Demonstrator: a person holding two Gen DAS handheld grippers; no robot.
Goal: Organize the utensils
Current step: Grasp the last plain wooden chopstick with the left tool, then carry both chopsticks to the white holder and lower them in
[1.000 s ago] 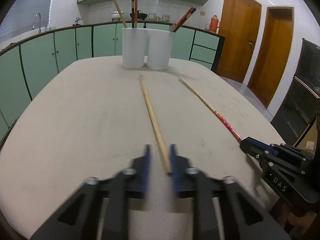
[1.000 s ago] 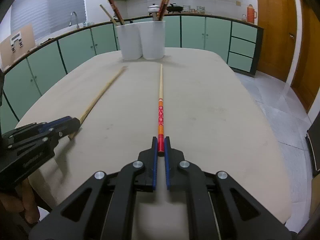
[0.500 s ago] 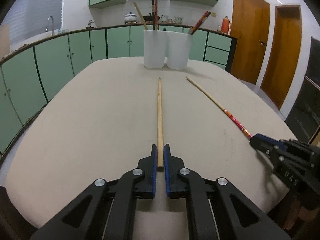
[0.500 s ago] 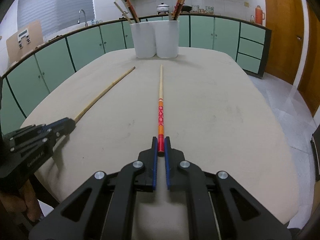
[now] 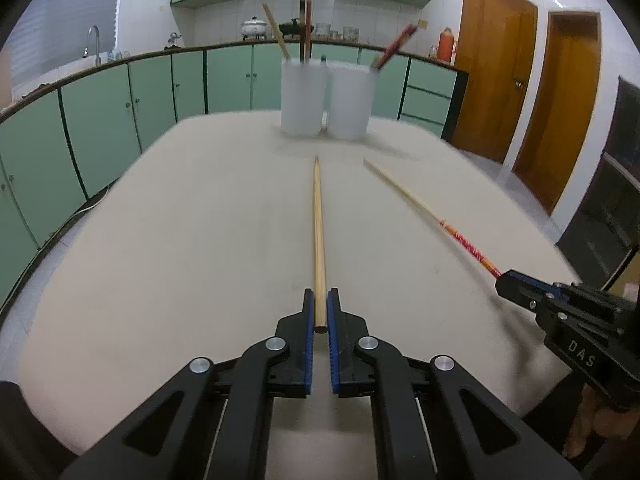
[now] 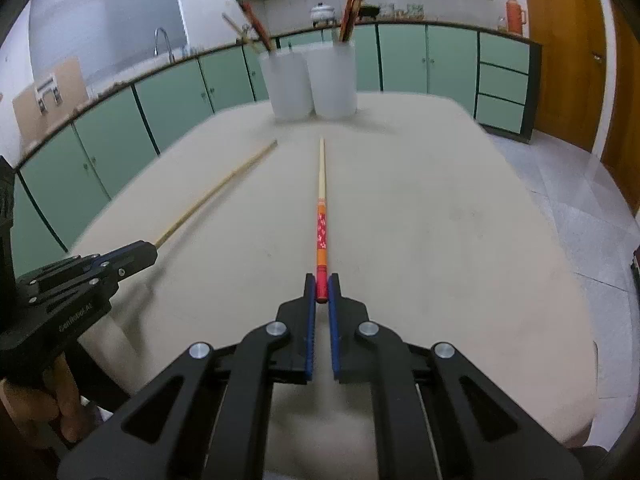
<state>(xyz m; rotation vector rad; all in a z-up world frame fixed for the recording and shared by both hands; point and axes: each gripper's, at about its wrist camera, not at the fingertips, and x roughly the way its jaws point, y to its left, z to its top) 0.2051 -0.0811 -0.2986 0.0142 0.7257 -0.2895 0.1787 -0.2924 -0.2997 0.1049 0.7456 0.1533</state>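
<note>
Green kitchen cabinets ringed a beige table [image 5: 180, 240]. From the left wrist, the left gripper [image 5: 320, 312] at lower centre clenched a plain wooden chopstick [image 5: 318, 232] aimed at two white plastic cups [image 5: 326, 100], apparently holding more chopsticks. From the right wrist, the right gripper [image 6: 321, 292] clenched a red-and-orange patterned chopstick [image 6: 321, 216] at centre.

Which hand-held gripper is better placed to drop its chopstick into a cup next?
Neither clearly. The left hand-held gripper is shut on the plain chopstick, aimed near the left cup; the right hand-held gripper is shut on the red chopstick, aimed at the right cup.
</note>
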